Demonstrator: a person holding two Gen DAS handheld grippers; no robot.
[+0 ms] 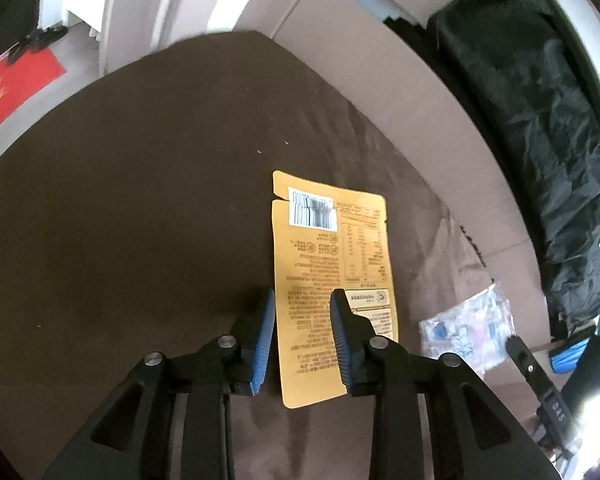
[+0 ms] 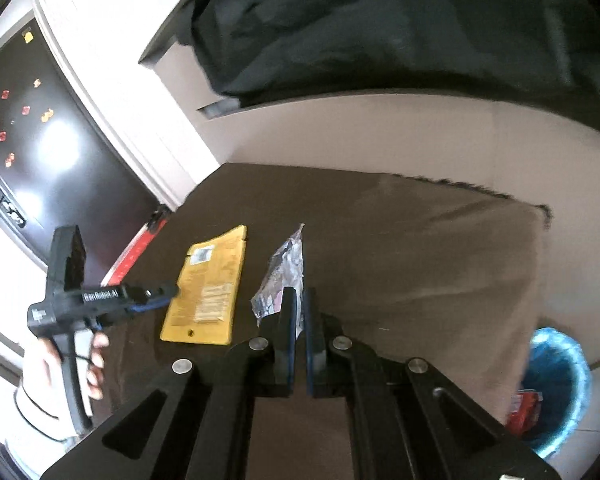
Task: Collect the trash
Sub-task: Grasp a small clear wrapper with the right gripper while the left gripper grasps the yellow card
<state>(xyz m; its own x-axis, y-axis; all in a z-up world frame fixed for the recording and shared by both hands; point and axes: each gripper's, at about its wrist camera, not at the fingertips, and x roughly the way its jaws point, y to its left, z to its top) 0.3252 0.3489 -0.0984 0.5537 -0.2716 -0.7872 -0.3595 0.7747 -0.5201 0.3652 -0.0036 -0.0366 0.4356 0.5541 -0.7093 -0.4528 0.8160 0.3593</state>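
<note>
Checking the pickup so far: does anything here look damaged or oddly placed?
The yellow packet lies flat on the brown cushion, torn at a notch by its barcode end. The crinkled clear wrapper stands up, pinched in the right gripper. Nothing spilled.

The right gripper [image 2: 299, 300] is pinching a crinkled silvery wrapper [image 2: 281, 276] above the brown table [image 2: 400, 260], while the left gripper [image 2: 156, 296] is reaching over a yellow packet [image 2: 208, 288].

A dark brown table [image 1: 140, 200] carries a flat yellow packet [image 1: 332, 264] lying printed side up, with a crinkled clear wrapper [image 1: 470, 332] just beside it toward the table's lighter, cloth-covered end [image 2: 440, 260].
</note>
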